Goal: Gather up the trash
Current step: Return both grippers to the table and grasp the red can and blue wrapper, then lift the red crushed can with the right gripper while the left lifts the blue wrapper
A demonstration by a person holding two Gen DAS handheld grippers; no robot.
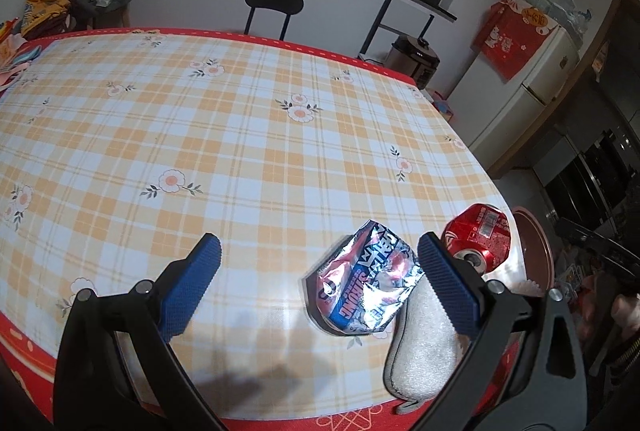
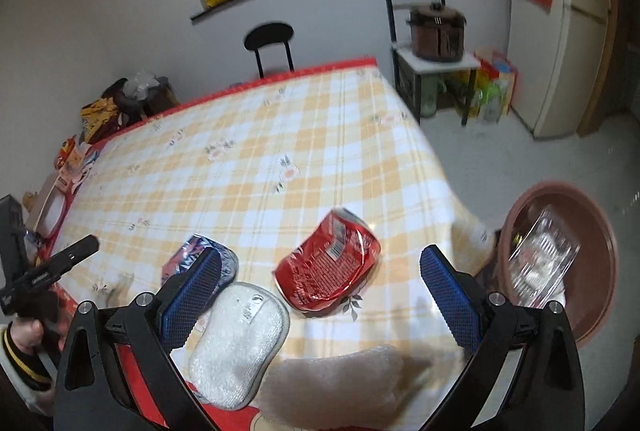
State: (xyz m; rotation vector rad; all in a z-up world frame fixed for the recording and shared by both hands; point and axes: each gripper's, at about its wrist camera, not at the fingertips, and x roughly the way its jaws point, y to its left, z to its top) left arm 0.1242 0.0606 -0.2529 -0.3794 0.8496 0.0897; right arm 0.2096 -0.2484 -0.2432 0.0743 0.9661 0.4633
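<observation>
A crushed red can [image 2: 330, 265] lies on the checked tablecloth [image 2: 248, 167] near the table's right edge; it also shows as the red can [image 1: 480, 239] in the left wrist view. A crushed blue and silver can [image 1: 366, 283] lies just left of it, partly hidden as the blue can [image 2: 192, 251] behind my right gripper's left finger. My left gripper [image 1: 318, 281] hangs open above the blue can. My right gripper [image 2: 320, 295] is open above the red can, holding nothing. A brown basin [image 2: 600, 263] beside the table holds clear plastic packaging [image 2: 540, 263].
A grey-edged white sponge pad [image 2: 240, 343] lies at the table's near edge, with a pale blurred wrapper [image 2: 340, 383] next to it. A black chair [image 1: 272, 7] stands behind the table. A cooker [image 2: 438, 31] sits on a small stand, a fridge [image 2: 576, 23] farther right.
</observation>
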